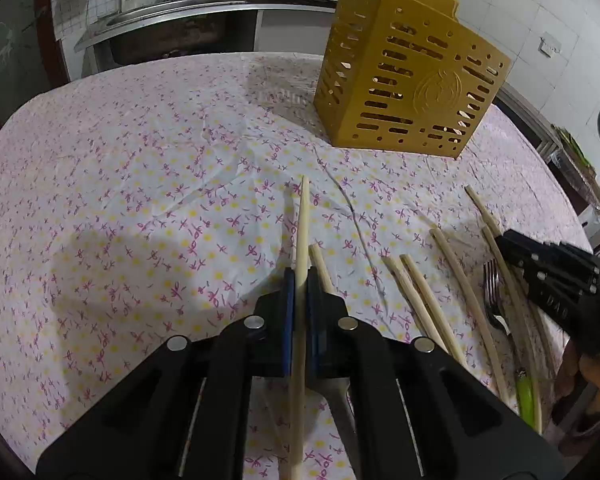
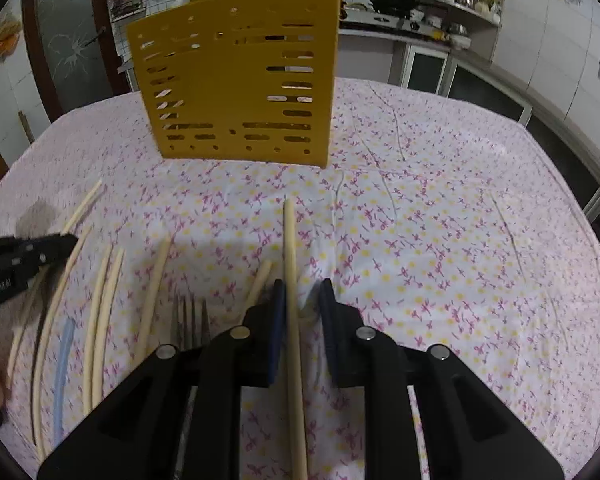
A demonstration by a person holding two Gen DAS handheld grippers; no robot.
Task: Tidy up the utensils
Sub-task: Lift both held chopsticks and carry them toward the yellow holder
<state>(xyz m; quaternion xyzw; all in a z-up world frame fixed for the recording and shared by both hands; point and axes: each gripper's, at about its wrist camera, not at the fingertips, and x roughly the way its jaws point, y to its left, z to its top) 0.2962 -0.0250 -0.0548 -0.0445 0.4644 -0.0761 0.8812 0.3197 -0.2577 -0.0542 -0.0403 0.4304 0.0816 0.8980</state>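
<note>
A yellow slotted utensil holder [image 1: 408,84] stands at the far side of the floral tablecloth; it also shows in the right wrist view [image 2: 240,76]. My left gripper [image 1: 300,280] is shut on a pale chopstick [image 1: 302,220] that points toward the holder. My right gripper [image 2: 302,292] is open, with a chopstick [image 2: 289,240] lying between its jaws against the left pad. Several loose chopsticks [image 1: 460,280] and a metal fork [image 1: 494,292] lie on the cloth between the two grippers; the fork also shows in the right wrist view [image 2: 190,320].
The table [image 1: 140,200] is covered by a wrinkled floral cloth. A green-handled utensil [image 1: 526,396] and a light blue one [image 2: 62,360] lie among the chopsticks. A kitchen counter with a stove and pots runs behind the table.
</note>
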